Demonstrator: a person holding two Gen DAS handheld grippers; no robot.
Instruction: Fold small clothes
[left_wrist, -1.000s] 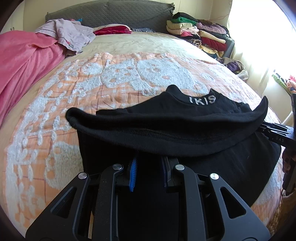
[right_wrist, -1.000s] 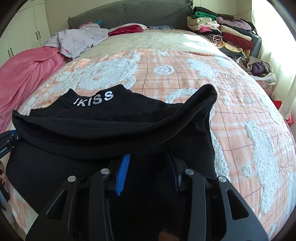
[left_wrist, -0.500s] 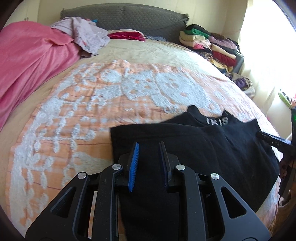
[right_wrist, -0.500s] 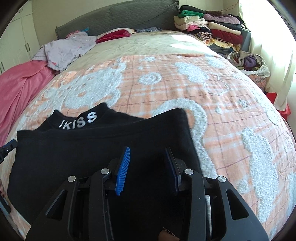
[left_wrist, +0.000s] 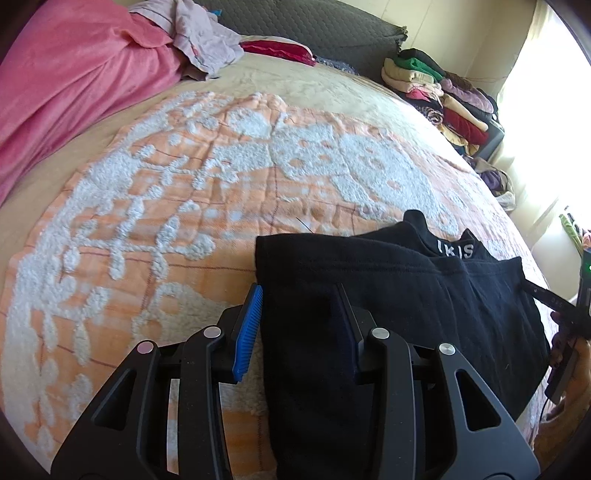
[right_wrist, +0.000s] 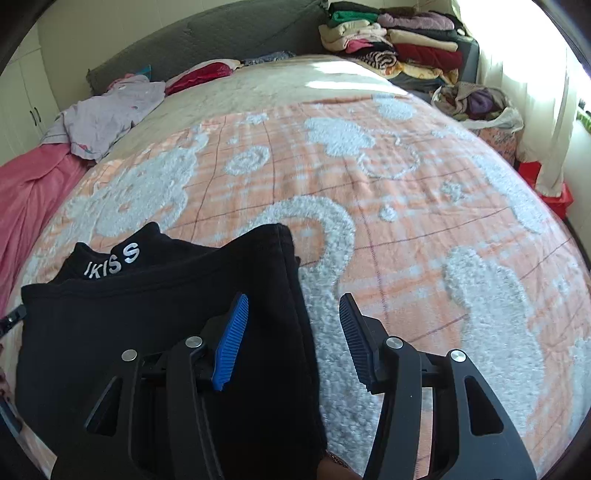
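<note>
A small black garment with white "IKISS" lettering on its waistband lies folded flat on the orange and white blanket; it also shows in the right wrist view. My left gripper is open and empty over the garment's left edge, its blue pad beside the cloth. My right gripper is open and empty, straddling the garment's right edge. The right gripper's tip shows at the far right of the left wrist view.
A pink blanket and a lilac garment lie at the bed's far left. A dark grey headboard stands behind. Stacked folded clothes and a bag of clothes sit at the far right.
Both grippers carried the garment's lower half forward over the upper half, let go and opened. Both have since drawn outward to the garment's side edges.
</note>
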